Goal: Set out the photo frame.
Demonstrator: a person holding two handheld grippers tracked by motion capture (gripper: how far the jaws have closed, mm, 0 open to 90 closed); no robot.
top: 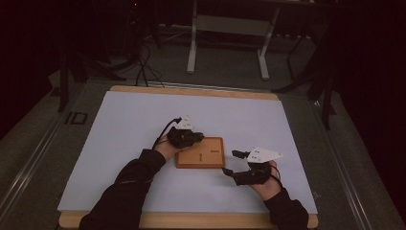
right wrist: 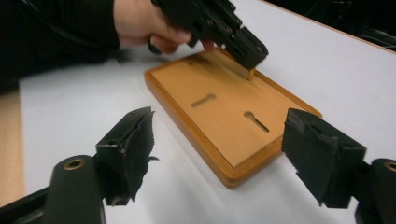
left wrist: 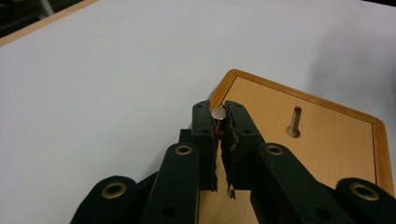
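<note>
Dim room, white-legged bench (top: pixel 230 28) behind

All views share the wooden board (top: pixel 200 152).

Your left gripper (left wrist: pixel 218 122) covers most of the small pin (left wrist: pixel 218 113) it pinches: you can see the round metal head in the left gripper view and a short tip below the jaws in the right gripper view, nothing between. The wooden board (left wrist: pixel 327 135) runs off the right and bottom edges of the left gripper view, and its near left corner sits behind the jaws. In the high view the board's two slots (top: pixel 215 152) are too small and dim to make out. Your right gripper (right wrist: pixel 219 154) is cut off at the bottom edge of its own view.
</note>
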